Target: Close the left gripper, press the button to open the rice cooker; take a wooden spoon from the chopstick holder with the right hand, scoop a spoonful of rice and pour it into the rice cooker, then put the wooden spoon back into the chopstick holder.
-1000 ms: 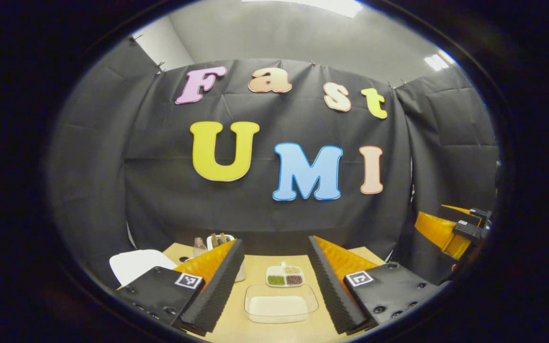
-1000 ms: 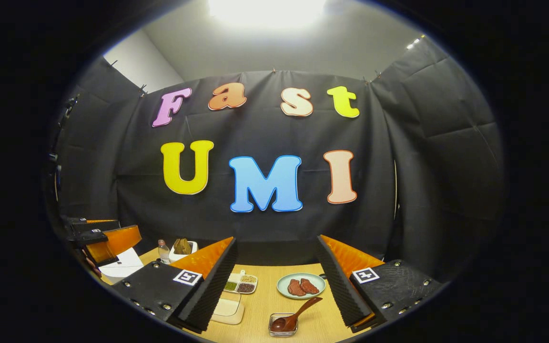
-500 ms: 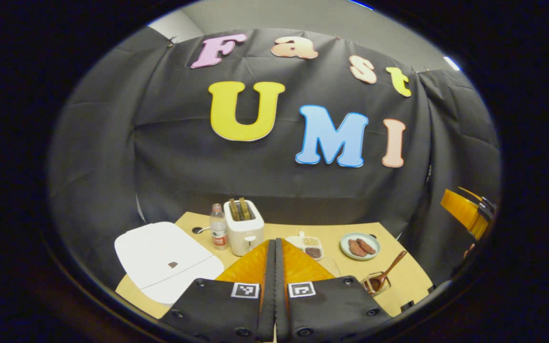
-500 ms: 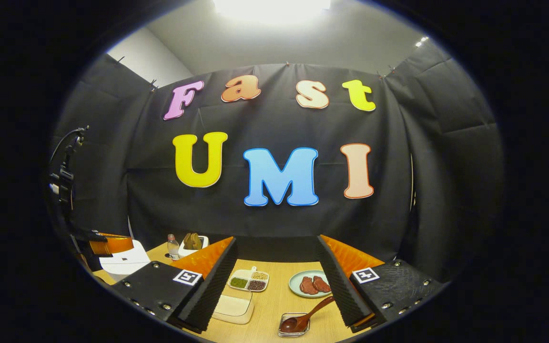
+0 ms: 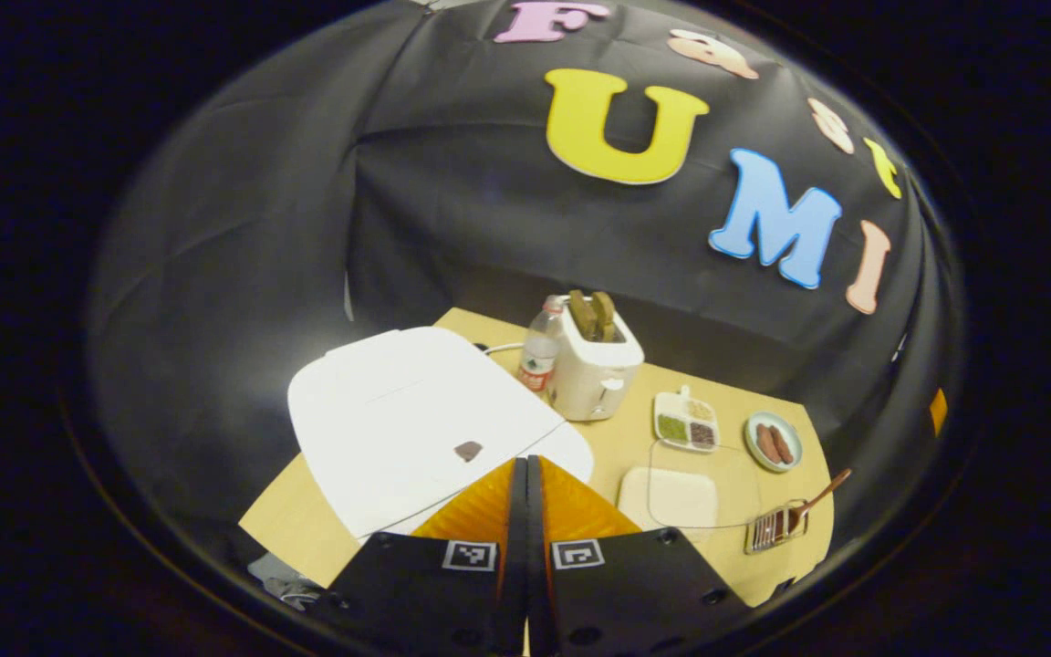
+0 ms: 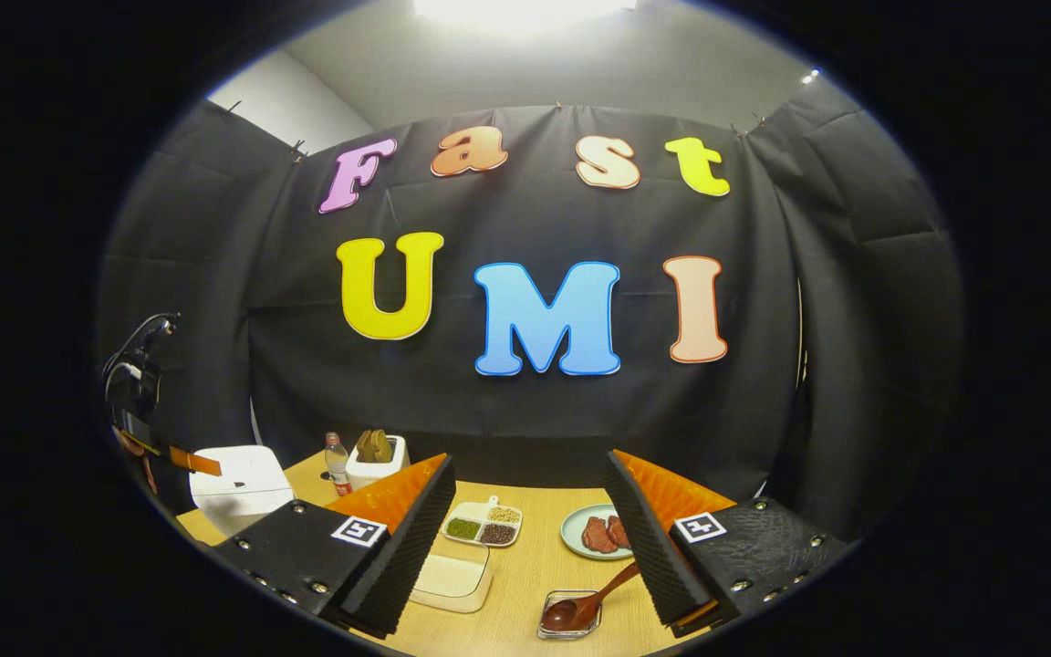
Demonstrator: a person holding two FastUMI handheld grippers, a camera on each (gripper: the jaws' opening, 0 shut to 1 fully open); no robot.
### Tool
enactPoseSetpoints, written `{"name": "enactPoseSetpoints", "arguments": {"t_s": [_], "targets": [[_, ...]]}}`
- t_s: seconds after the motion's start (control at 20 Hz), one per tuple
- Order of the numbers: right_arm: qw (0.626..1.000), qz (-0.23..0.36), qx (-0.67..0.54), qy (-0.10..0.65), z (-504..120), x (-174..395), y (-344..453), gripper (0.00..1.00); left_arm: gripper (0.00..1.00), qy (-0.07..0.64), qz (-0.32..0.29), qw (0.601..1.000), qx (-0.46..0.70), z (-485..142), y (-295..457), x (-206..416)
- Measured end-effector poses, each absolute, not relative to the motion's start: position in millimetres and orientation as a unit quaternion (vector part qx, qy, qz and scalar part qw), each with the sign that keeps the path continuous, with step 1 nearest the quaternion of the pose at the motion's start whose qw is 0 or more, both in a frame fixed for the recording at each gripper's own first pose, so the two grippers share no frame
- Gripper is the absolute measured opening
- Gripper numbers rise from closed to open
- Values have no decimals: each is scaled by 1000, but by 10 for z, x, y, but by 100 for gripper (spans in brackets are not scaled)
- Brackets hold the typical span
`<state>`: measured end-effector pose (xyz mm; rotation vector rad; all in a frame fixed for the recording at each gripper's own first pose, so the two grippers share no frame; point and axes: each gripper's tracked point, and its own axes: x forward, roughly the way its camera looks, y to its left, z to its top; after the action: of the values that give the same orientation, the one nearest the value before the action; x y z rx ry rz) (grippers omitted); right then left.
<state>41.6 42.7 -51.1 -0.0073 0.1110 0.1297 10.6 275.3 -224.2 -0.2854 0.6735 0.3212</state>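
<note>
- Left gripper [image 5: 526, 474]: fingers pressed together w/ nothing between them, hovering over the near edge of the rice cooker [image 5: 416, 424]; whether they touch it can't be told.
- Rice cooker: white, flat rounded lid, lid down; small dark button [image 5: 468, 450] on top, just ahead of the left fingertips. Sits at the table's left end. In the right gripper view it's a white boxy body [image 6: 238, 474] far left, w/ the left gripper [image 6: 192, 460] above it.
- Right gripper [image 6: 525, 511]: fingers spread wide, empty, above the table [image 6: 535, 566].
- Wooden spoon [image 6: 589, 598]: dark brown, bowl resting in a small clear dish [image 6: 569, 616], handle angled up-right toward the right finger. In the left gripper view it's at the table's right end [image 5: 813, 502].
- Rice: white, in a clear rectangular container [image 5: 671, 493], between cooker & spoon; also seen in the right gripper view [image 6: 452, 579], beside the left finger.
- Behind: white holder [image 5: 594, 370] w/ brown pieces sticking out of the top, plastic bottle [image 5: 539, 351] touching its left side.
- Divided tray of grains [image 5: 687, 424] & a plate w/ reddish-brown pieces [image 5: 772, 443] farther right.
</note>
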Motion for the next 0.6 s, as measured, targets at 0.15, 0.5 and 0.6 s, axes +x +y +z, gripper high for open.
{"name": "enactPoseSetpoints", "arguments": {"t_s": [0.15,0.5,0.6], "targets": [[996,63,-6,60,-543,430,422,99,8,343,171,910,-157,-2423,3012,136],[996,59,-12,68,-603,483,407,99,8,368,181,904,-119,-2716,3137,323],[996,56,-15,72,-632,500,396,99,8,380,184,900,-107,-2815,3157,325]]}}
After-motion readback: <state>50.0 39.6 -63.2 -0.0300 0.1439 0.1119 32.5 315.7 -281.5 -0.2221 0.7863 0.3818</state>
